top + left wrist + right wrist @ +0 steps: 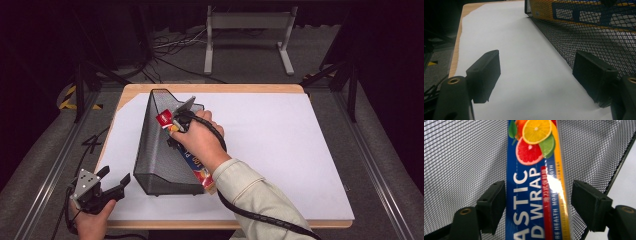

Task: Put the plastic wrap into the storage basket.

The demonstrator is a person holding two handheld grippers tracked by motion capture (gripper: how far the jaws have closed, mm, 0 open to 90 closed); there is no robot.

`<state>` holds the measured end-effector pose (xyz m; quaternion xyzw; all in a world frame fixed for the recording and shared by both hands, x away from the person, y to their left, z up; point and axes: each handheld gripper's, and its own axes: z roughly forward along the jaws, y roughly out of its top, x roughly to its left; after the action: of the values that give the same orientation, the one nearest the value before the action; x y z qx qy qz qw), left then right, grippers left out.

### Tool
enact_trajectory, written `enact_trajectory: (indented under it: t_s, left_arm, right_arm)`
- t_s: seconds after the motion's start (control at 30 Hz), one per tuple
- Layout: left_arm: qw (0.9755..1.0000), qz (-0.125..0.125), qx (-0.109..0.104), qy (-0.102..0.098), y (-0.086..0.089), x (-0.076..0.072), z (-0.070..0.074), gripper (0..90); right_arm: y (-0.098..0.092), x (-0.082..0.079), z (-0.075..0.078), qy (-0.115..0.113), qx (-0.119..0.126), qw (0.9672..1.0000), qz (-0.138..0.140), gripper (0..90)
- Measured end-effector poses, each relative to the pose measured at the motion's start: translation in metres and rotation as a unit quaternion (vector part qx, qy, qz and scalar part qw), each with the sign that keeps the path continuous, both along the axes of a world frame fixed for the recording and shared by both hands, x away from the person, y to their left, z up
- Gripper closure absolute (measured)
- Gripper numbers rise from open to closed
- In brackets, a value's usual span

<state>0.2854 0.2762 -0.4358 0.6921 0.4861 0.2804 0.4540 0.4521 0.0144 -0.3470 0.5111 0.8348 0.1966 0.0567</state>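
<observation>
From the high view, the right gripper (176,125) reaches into the black wire-mesh file tray (150,150) on the white-covered desk (280,150), where the long blue plastic-wrap box (192,167) leans along the tray's right wall, while the left gripper (114,181) waits near the desk's front-left corner. In the left gripper view, its jaws stand apart over bare desk just beside the tray's mesh wall (584,37), likely ready to steady it. In the right gripper view, the box (534,195) lies between jaws spread clear of it, apparently set down inside the tray.
</observation>
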Motion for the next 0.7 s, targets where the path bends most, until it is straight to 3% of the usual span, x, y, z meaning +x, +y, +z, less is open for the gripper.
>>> enact_trajectory:
  t_s: [0.1,0.5,0.6,0.7]
  left_arm:
    - [1.0000,0.001,-0.001,0.000,0.001,0.000,0.000,23.3]
    - [1.0000,0.001,-0.003,0.001,0.001,0.001,-0.001,23.3]
    - [1.0000,0.002,-0.005,0.000,0.001,0.001,-0.001,23.3]
    - [1.0000,0.002,-0.003,0.000,0.001,0.001,-0.001,23.4]
  right_arm:
    - [0.000,-0.002,0.003,-0.008,0.013,0.9998,0.009,22.8]
    - [-0.009,-0.009,0.018,-0.042,0.044,0.9976,0.032,20.0]
    - [-0.016,-0.013,0.025,-0.064,0.065,0.9948,0.044,20.0]
    - [-0.022,-0.016,0.030,-0.072,0.079,0.9929,0.052,20.0]
